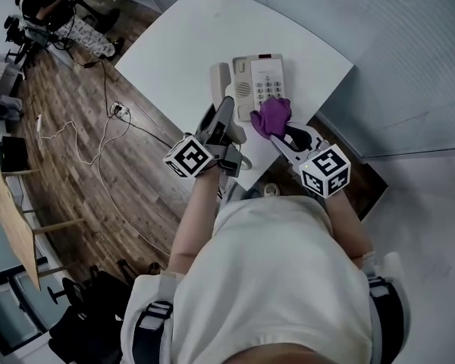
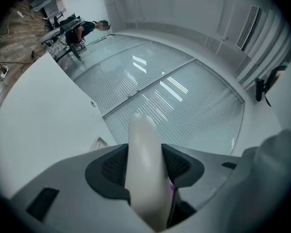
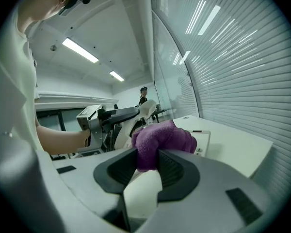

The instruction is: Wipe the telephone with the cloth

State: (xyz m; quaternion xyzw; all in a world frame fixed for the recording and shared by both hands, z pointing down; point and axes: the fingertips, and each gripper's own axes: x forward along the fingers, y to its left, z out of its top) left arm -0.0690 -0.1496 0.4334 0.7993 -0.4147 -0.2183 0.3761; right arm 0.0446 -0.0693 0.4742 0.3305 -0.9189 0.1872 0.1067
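Lower centre, the right gripper (image 1: pixel 282 136) is clamping a purple cloth (image 1: pixel 271 117), which is lying over the lower right corner of the telephone (image 1: pixel 259 78). To its left, the left gripper (image 1: pixel 224 111) is gripping the cream handset (image 1: pixel 219 78) just left of the telephone. The white worktop (image 1: pixel 182 48) is stretching beyond toward the upper left.

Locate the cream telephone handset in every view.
Head view: cream plastic telephone handset, centre, left of the beige telephone base.
Left gripper view: bottom centre, clamped in the left tongs.
Right gripper view: centre, just above the purple cloth.
Shared landmark: white table.
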